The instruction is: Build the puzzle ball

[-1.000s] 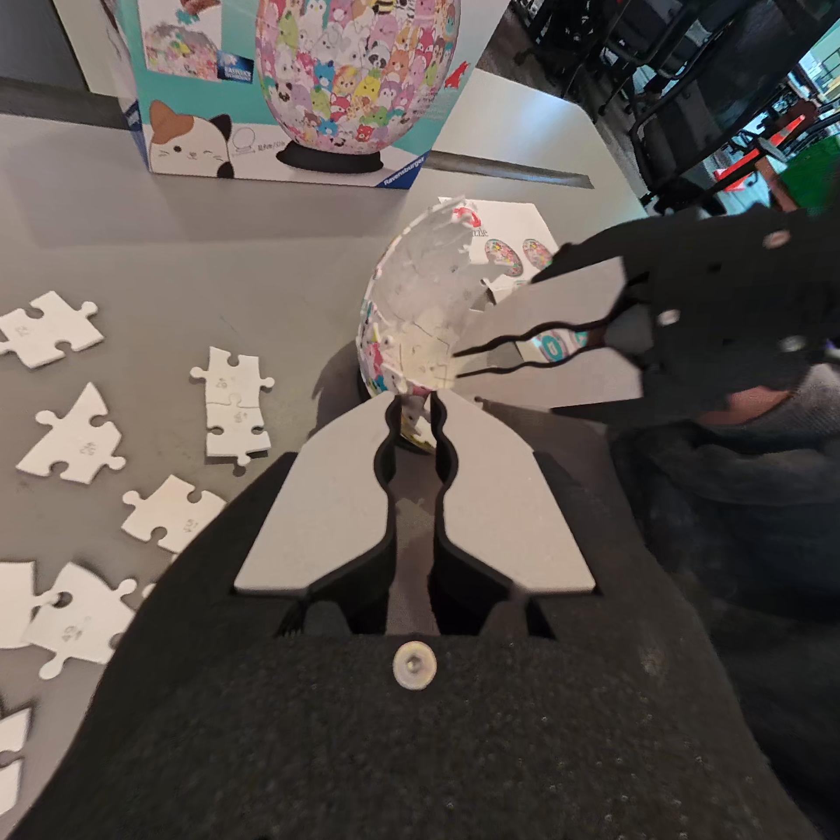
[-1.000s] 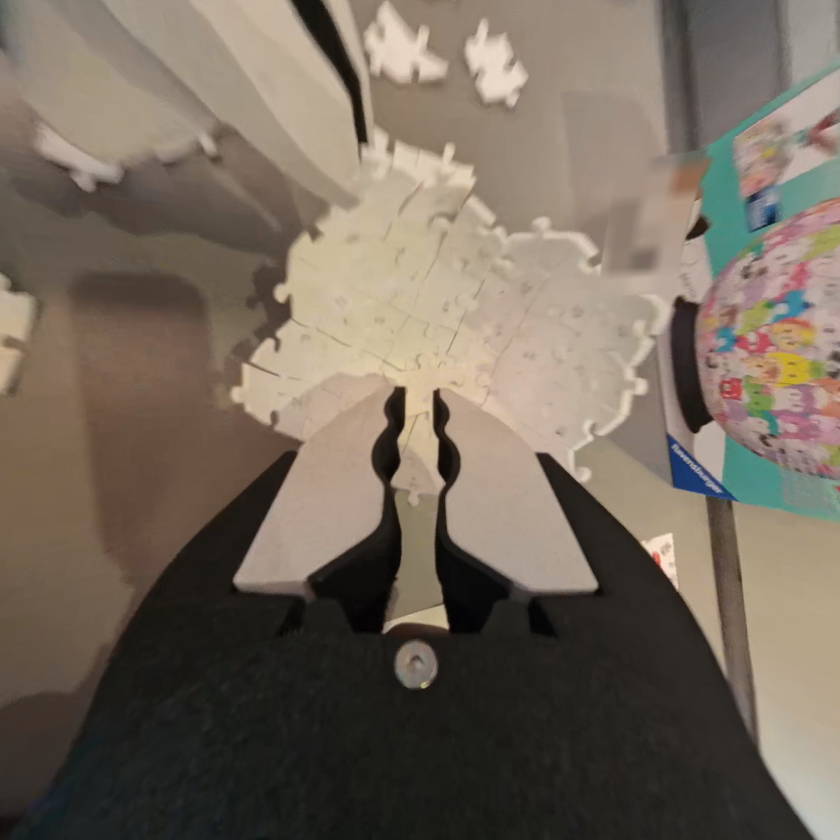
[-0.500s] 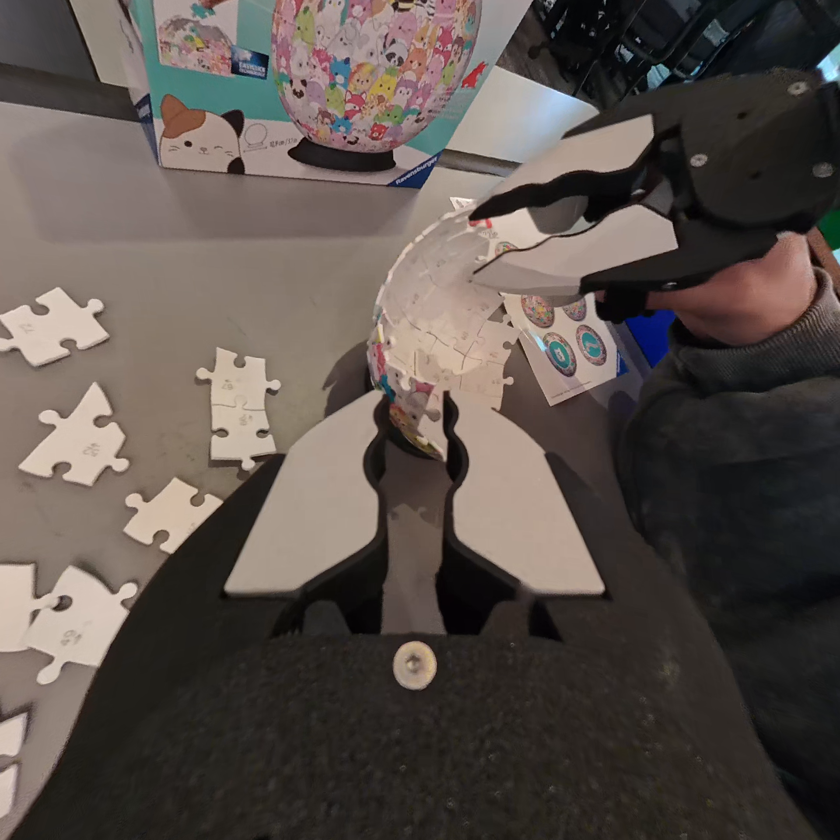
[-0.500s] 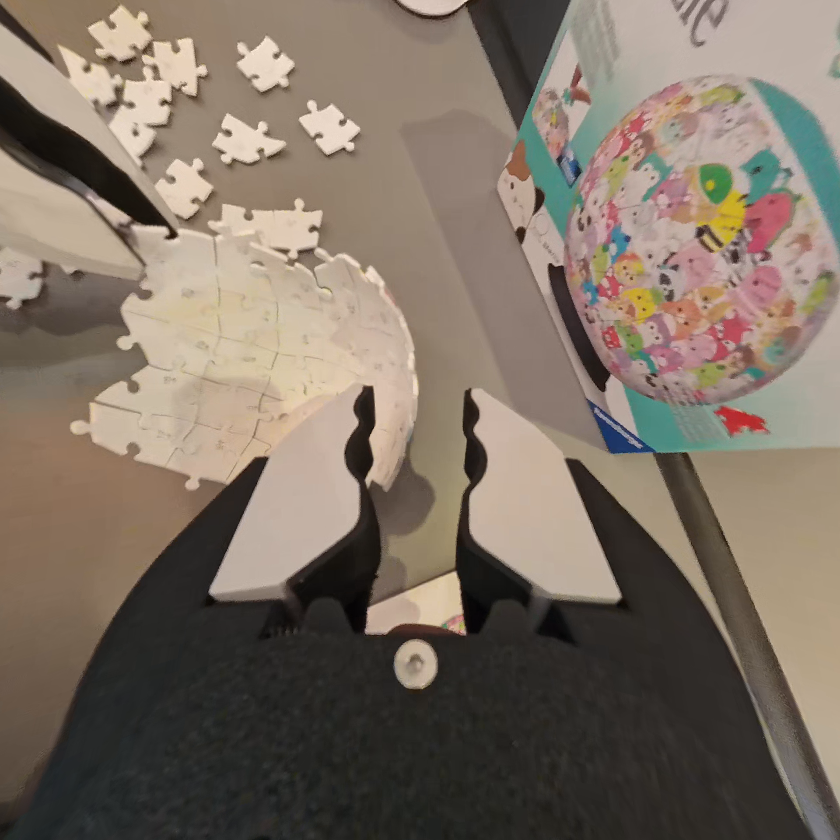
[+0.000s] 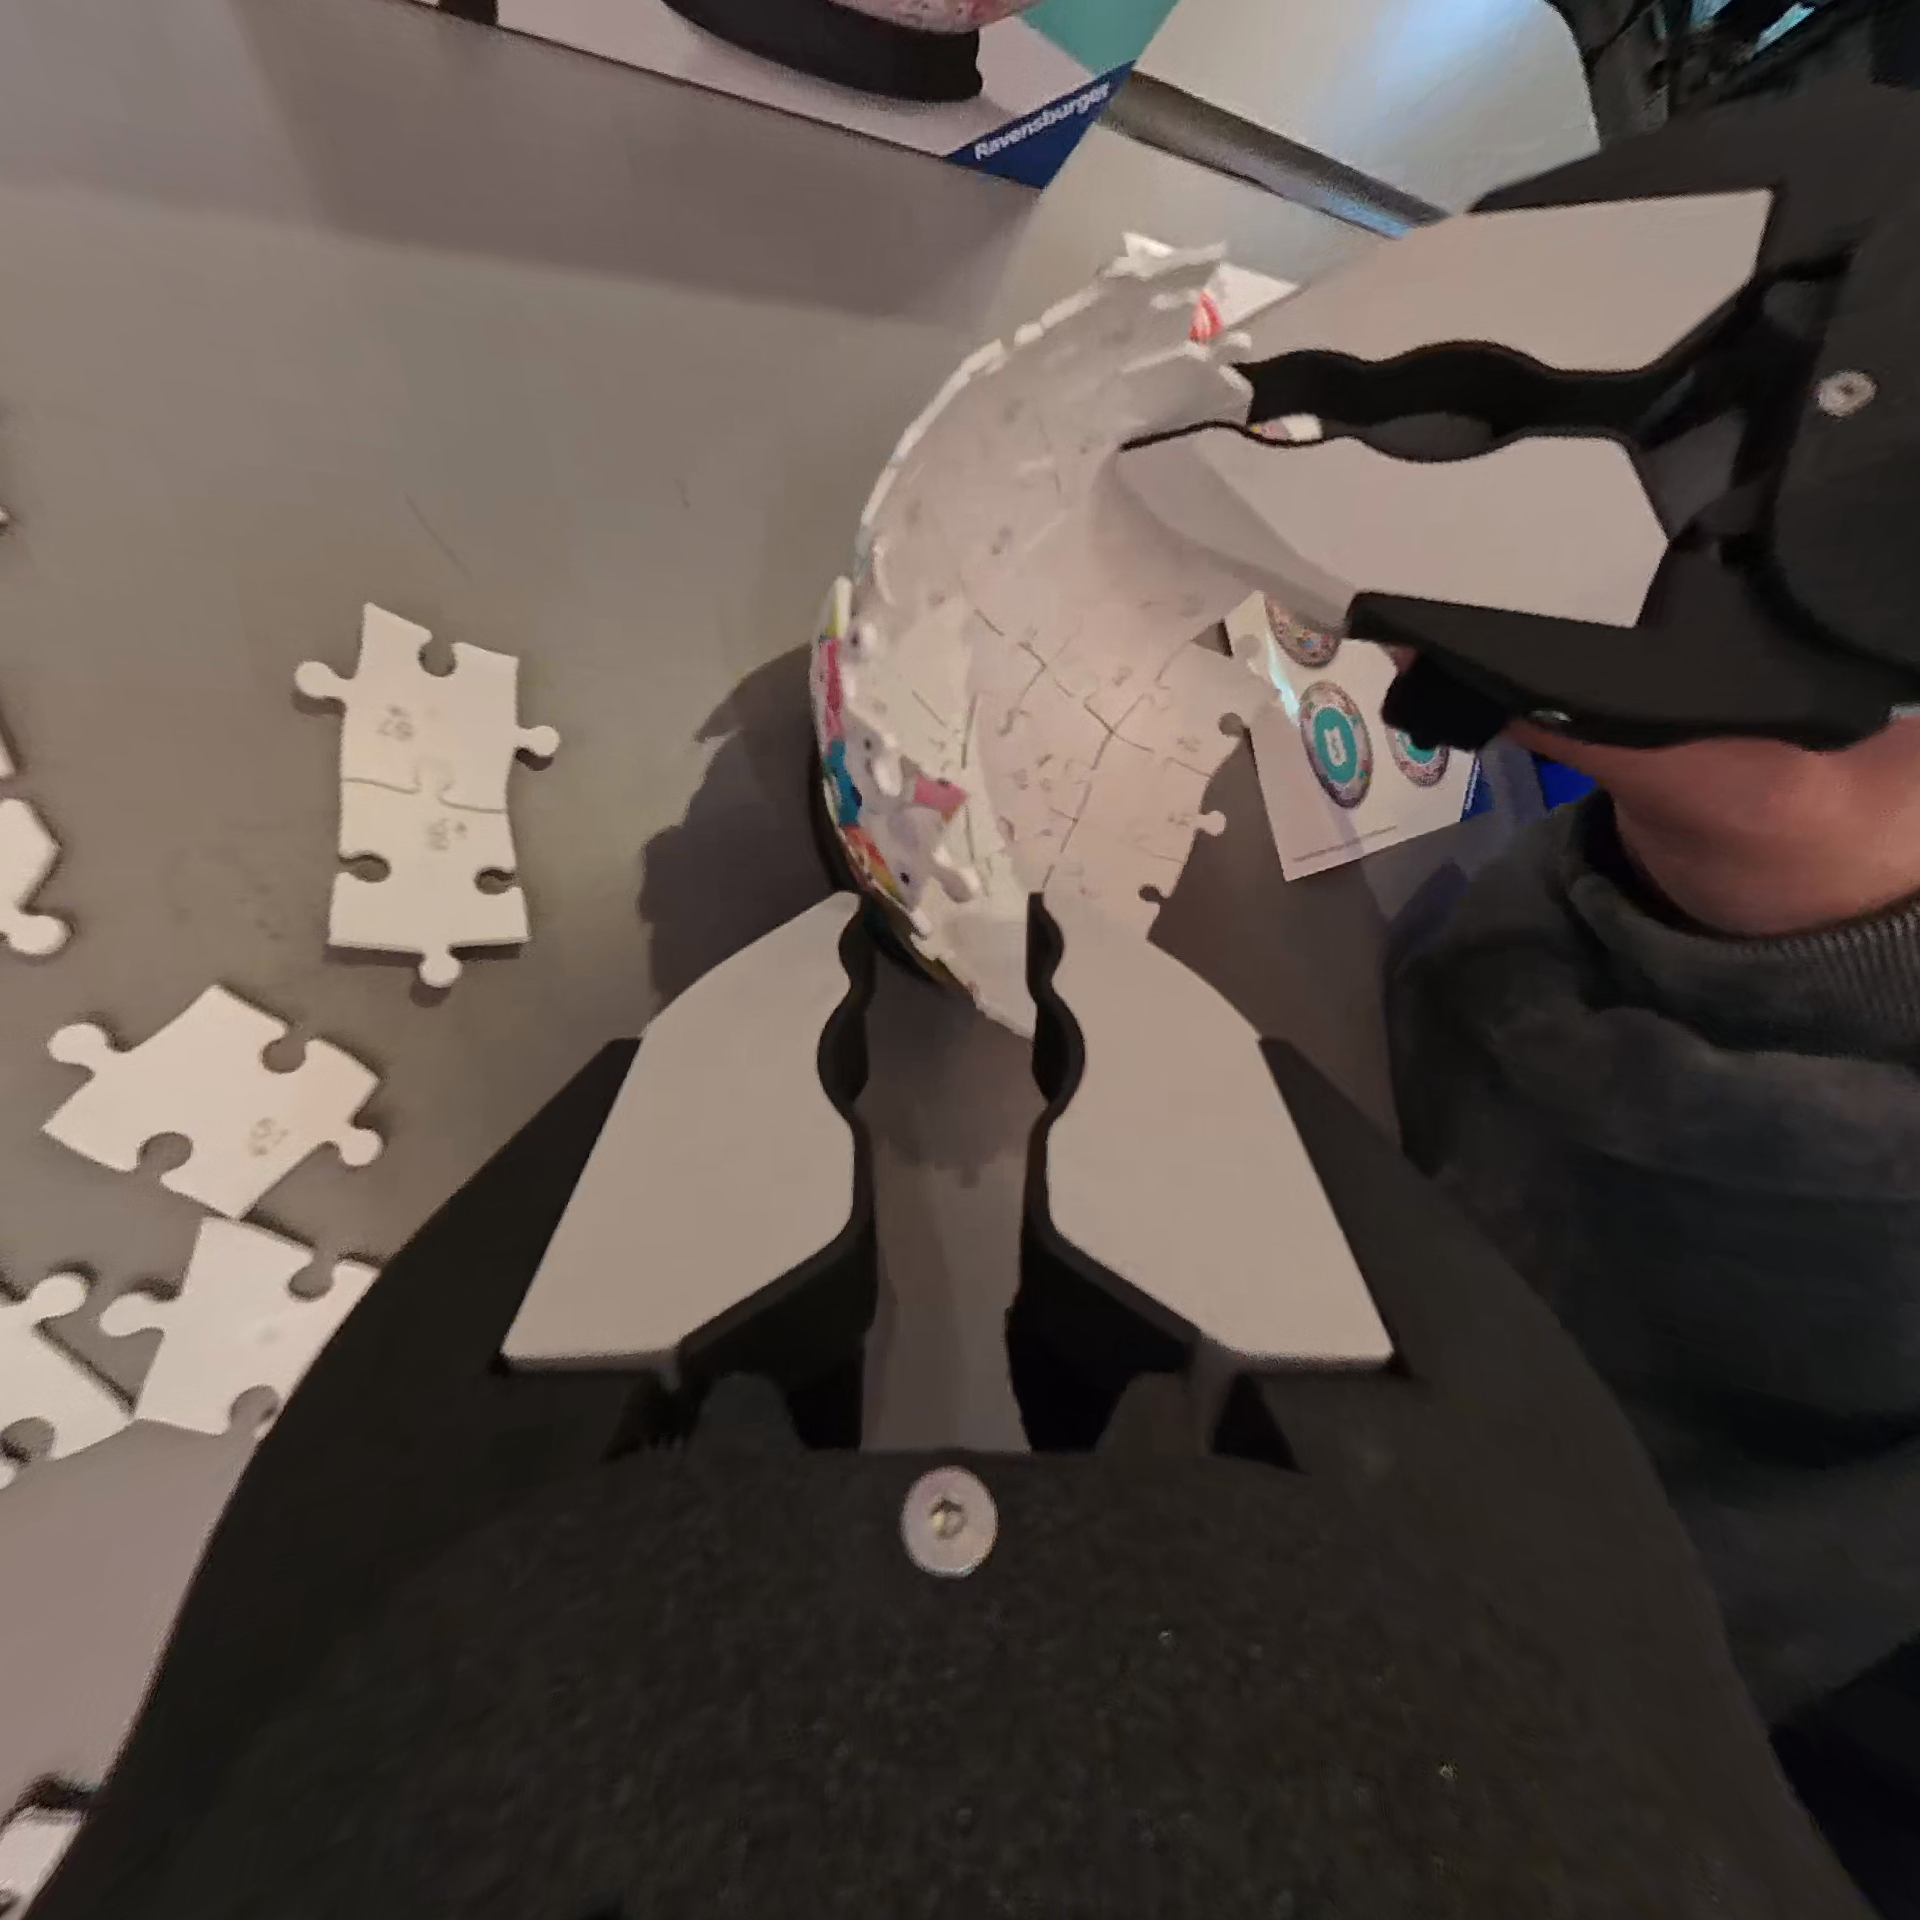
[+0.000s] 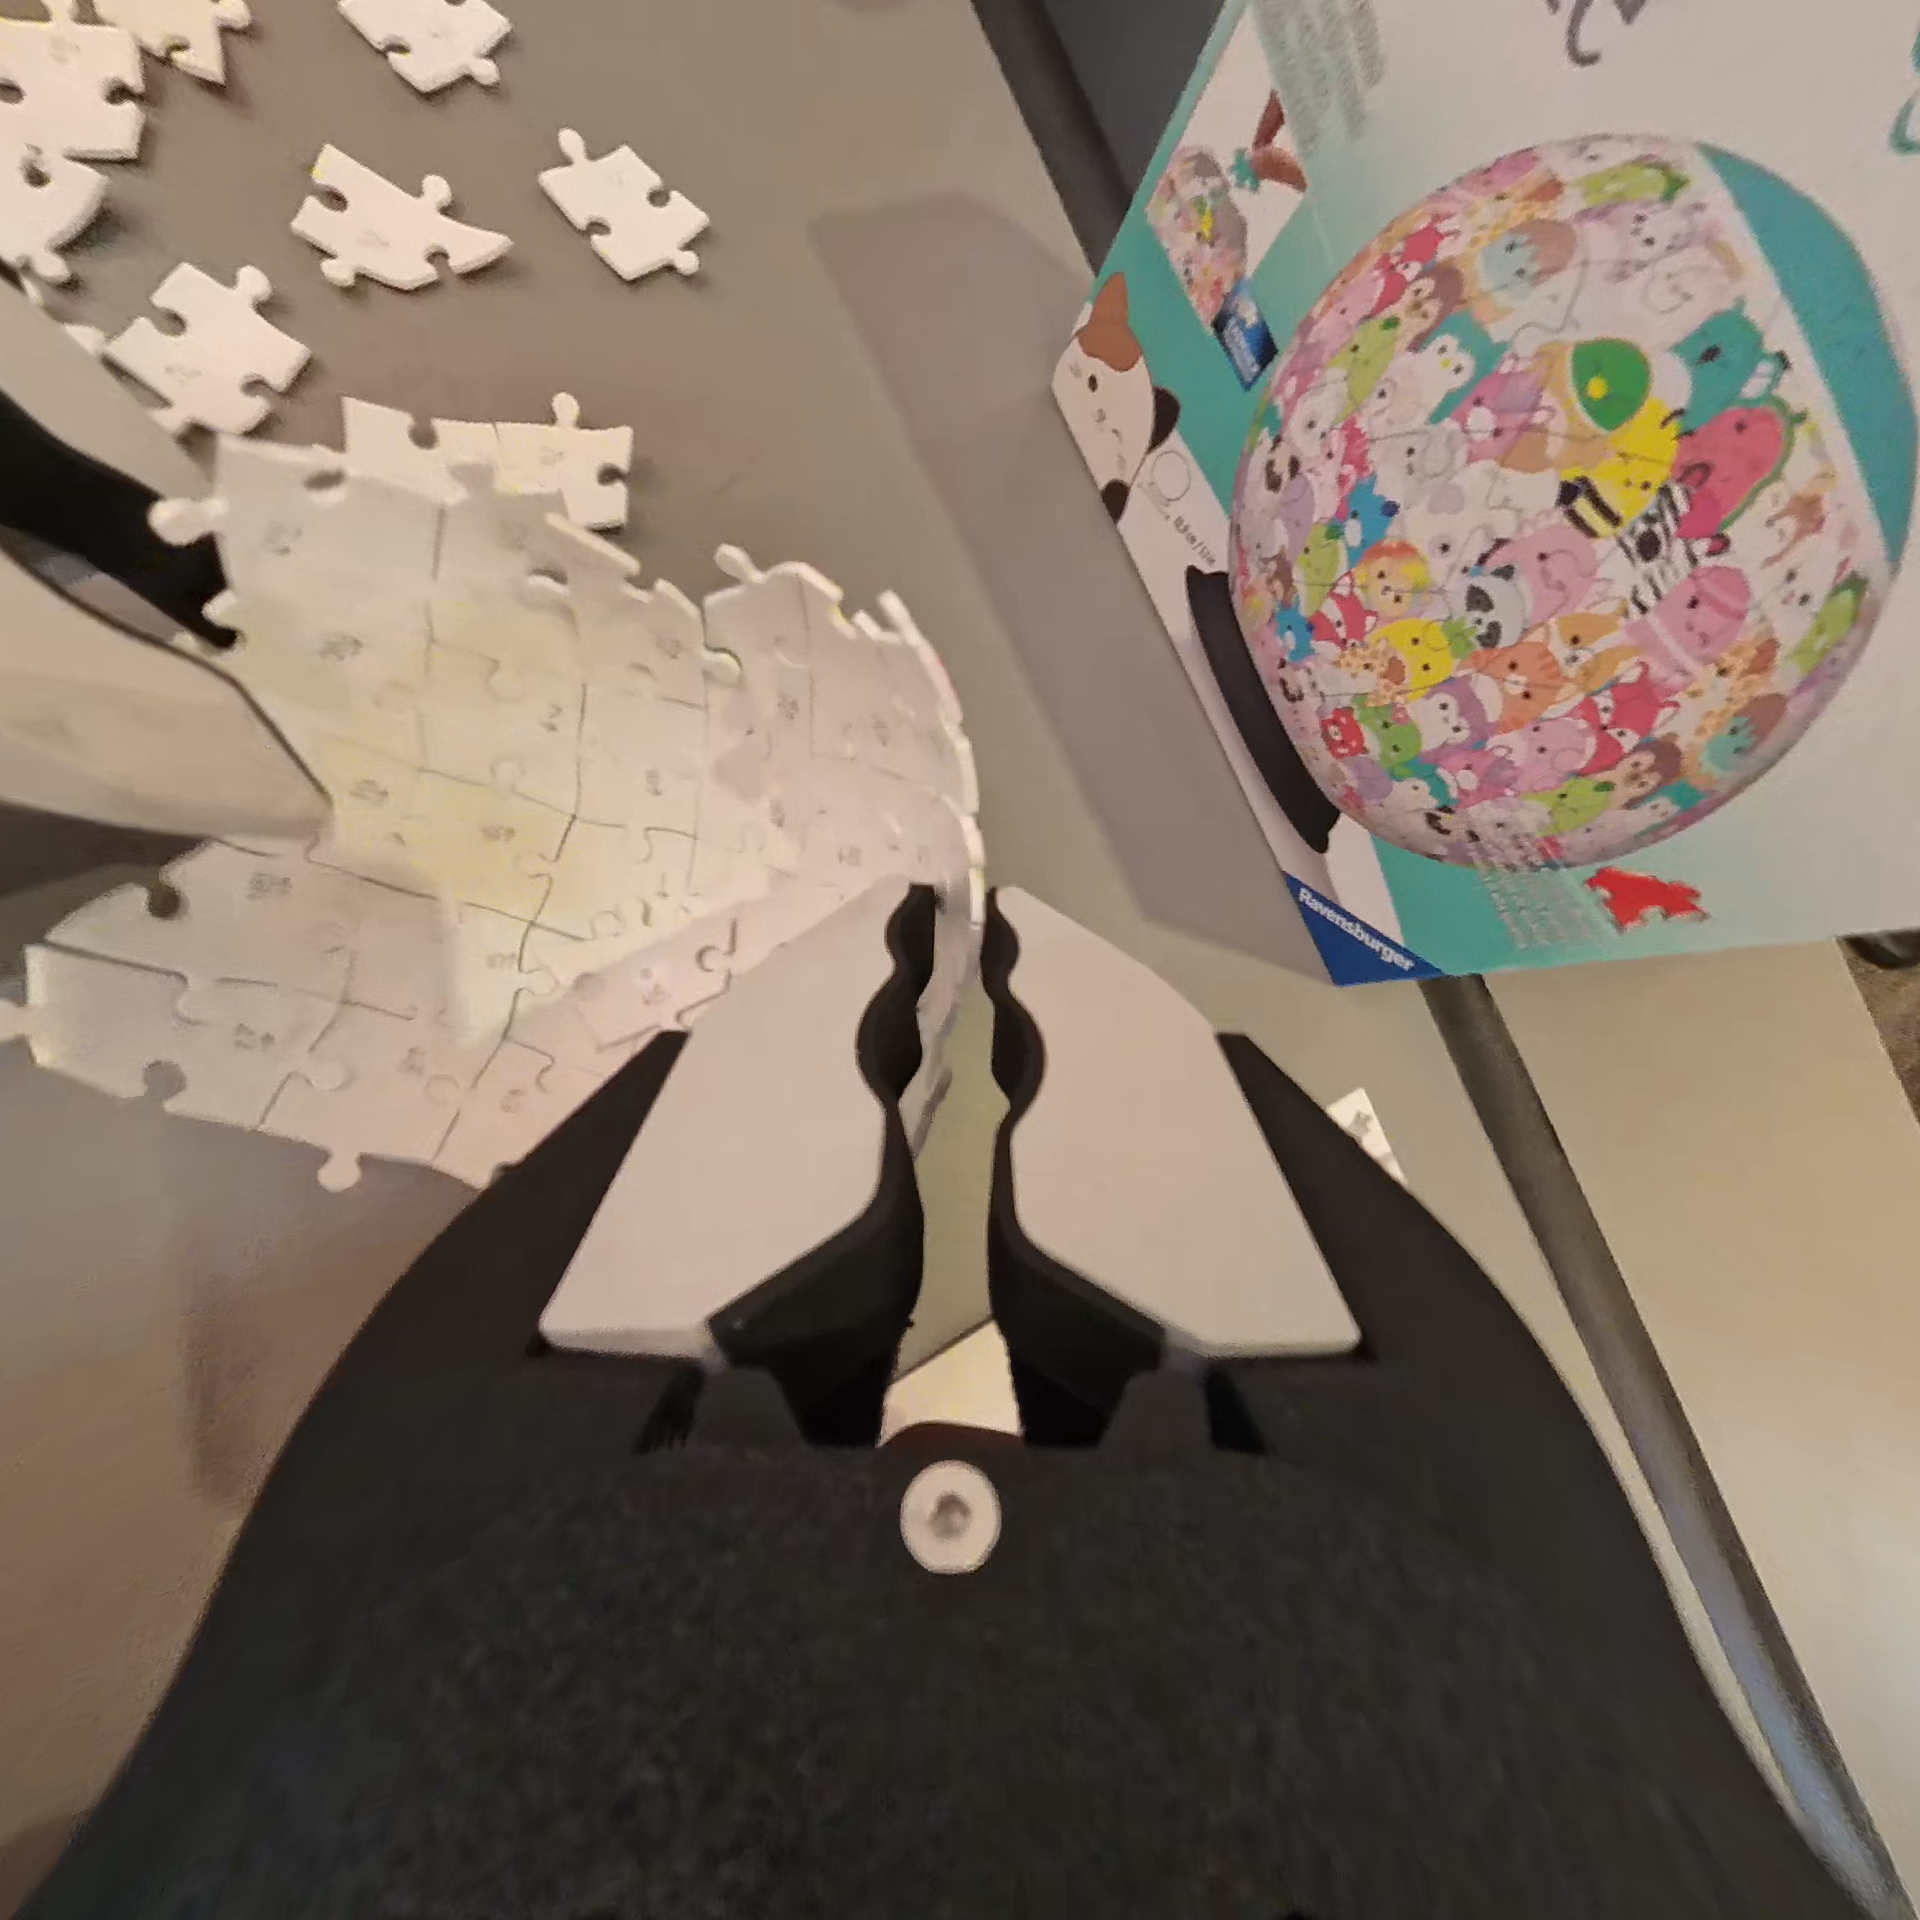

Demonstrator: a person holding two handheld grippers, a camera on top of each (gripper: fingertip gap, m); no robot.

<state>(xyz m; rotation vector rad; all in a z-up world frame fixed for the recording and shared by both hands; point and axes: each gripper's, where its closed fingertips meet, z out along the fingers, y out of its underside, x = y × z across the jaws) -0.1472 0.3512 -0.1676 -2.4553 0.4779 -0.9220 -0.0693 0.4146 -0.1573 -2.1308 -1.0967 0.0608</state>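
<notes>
On the left we see loose puzzle pieces (image 5: 213, 1101), flat white card with knobs and notches, faint printing on their backs, scattered over a smooth matte grey surface (image 5: 582, 436). Two of them sit locked together (image 5: 426, 795). Near the middle stands the puzzle ball (image 5: 1039, 665), a half-built curved shell, white inside and brightly coloured outside. Our left tool (image 5: 945, 935) has its grey, wavy-edged fingers parted around the shell's near lower rim, not pinching it. Our right tool (image 6: 951, 914) is closed on the shell's upper rim, the thin edge caught between its tips. To the right lies a printed sheet (image 5: 1340, 748) with round pictures. On the far side stands the glossy teal puzzle box (image 6: 1558, 499), showing a finished ball and lettering.
</notes>
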